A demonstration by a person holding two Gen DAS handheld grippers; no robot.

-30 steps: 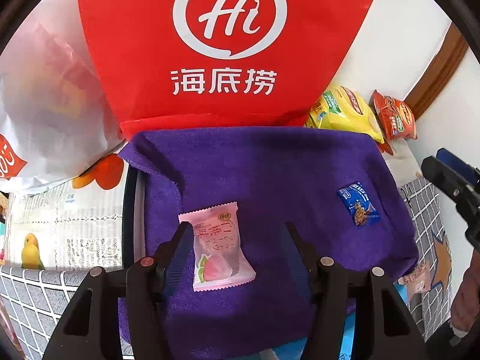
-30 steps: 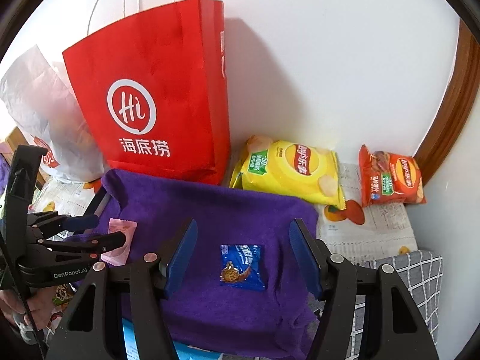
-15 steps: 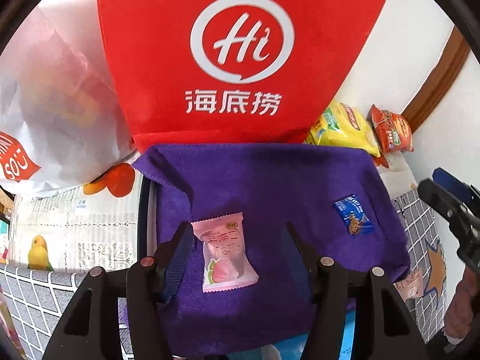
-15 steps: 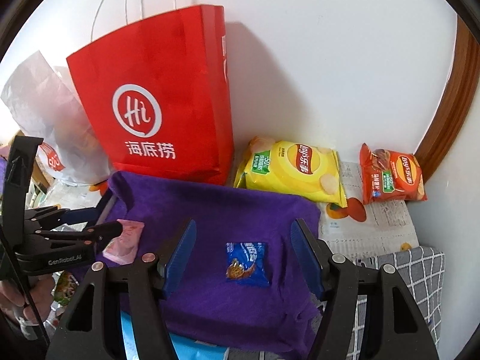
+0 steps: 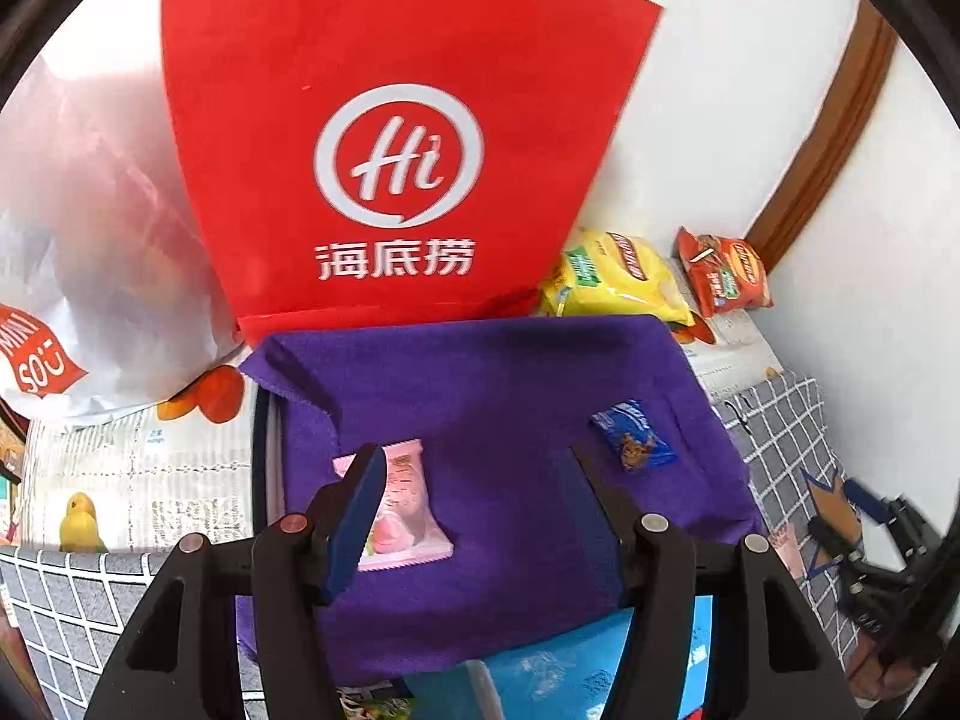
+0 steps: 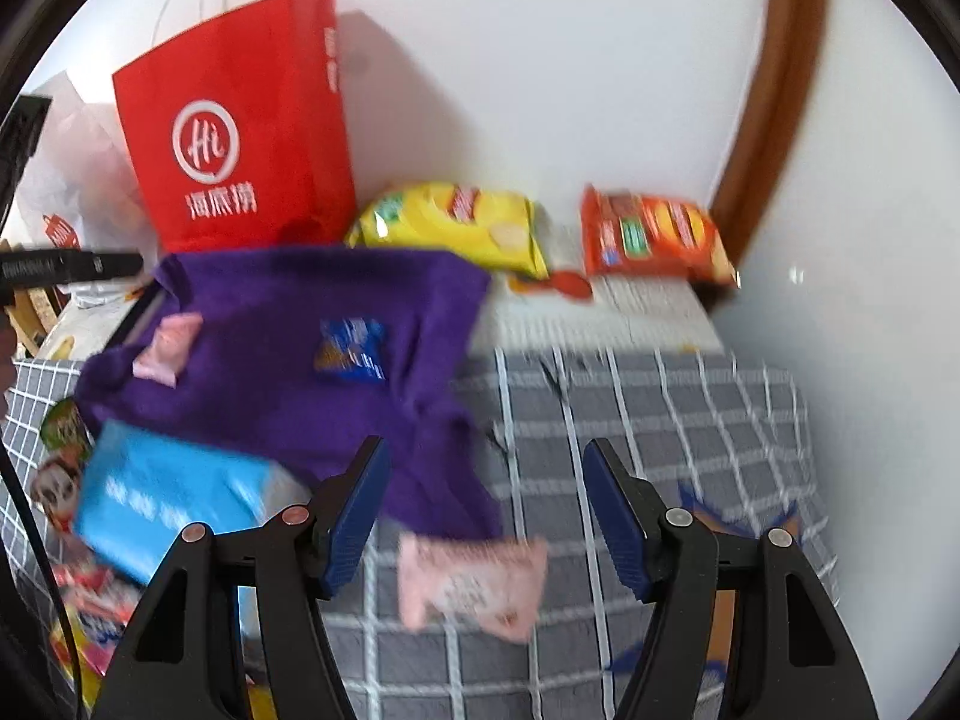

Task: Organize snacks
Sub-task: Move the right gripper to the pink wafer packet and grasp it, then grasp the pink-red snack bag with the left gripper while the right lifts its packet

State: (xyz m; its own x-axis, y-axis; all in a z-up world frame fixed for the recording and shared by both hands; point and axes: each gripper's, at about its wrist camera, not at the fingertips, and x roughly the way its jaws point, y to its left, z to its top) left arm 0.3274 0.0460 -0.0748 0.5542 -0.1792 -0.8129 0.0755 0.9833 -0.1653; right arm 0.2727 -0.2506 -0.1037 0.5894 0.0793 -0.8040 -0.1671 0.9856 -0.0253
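Observation:
A purple cloth (image 5: 492,396) lies over a tray, with a pink snack packet (image 5: 408,504) at its left and a small blue packet (image 5: 633,433) at its right. My left gripper (image 5: 474,480) is open and empty just above the cloth, its left finger over the pink packet's edge. My right gripper (image 6: 486,474) is open and empty over the grey checked tablecloth (image 6: 660,396), off the cloth's right corner. A second pink packet (image 6: 474,585) lies on the tablecloth between its fingers. The cloth (image 6: 288,348) and both packets show blurred in the right wrist view.
A red paper bag (image 5: 390,138) and a white plastic bag (image 5: 90,228) stand at the back wall. A yellow chip bag (image 6: 456,225) and an orange chip bag (image 6: 654,234) lie at the back right. A blue box (image 6: 168,498) and more snacks (image 6: 78,630) lie front left.
My right gripper has pulled back and swung right, from over the blue packet to the checked tablecloth near a second pink packet. My left gripper has drawn back and shifted slightly; both stay open.

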